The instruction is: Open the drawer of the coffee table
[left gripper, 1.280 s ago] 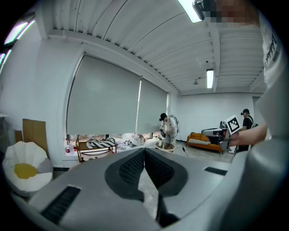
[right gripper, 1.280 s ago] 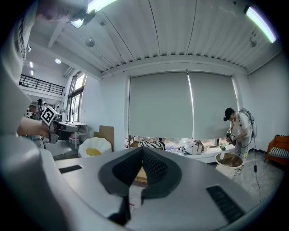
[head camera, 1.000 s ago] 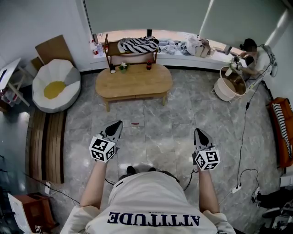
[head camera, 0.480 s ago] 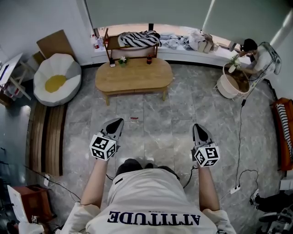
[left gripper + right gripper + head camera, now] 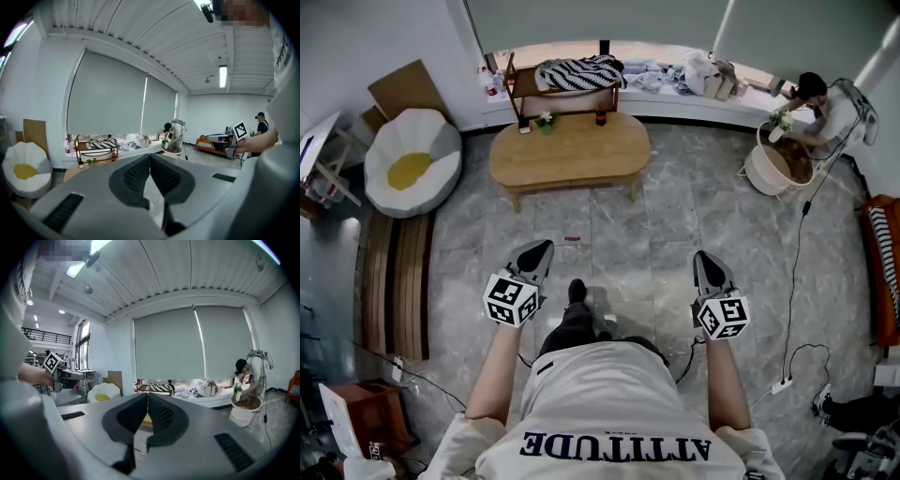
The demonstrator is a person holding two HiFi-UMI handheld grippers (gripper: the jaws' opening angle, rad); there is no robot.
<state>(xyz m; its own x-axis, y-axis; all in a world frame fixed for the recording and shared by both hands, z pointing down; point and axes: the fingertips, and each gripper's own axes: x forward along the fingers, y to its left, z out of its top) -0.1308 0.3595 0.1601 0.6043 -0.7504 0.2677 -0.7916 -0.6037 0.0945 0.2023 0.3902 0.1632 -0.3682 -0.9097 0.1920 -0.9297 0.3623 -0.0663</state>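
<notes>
1. The coffee table stands by the window, and the person with the tools is well apart from it, facing its long near side
2. The drawer should be in that near side of the coffee table, but from here it is too small to make out, and I see no handle
3. The left gripper is pressed together with nothing in it, and it points at the coffee table from far off
4. The right gripper is pressed together too, also with nothing in it, and just as far from the coffee table
5. A little plant and a small dark bottle stand on the coffee table near its back edge, and a shelf with a striped cloth is just behind it
6. A small red thing lies on the floor between the person and the coffee table, so I think a foot could land on it and slip
7. If the tools get to the coffee table closed like this, they cannot grab anything, and they may only bump the front
8. A pull that is too hard could drag the whole coffee table, and then the plant or the bottle might tip over
9. A cable lies on the floor well off to the right of the coffee table, and a step that way could catch it
</notes>
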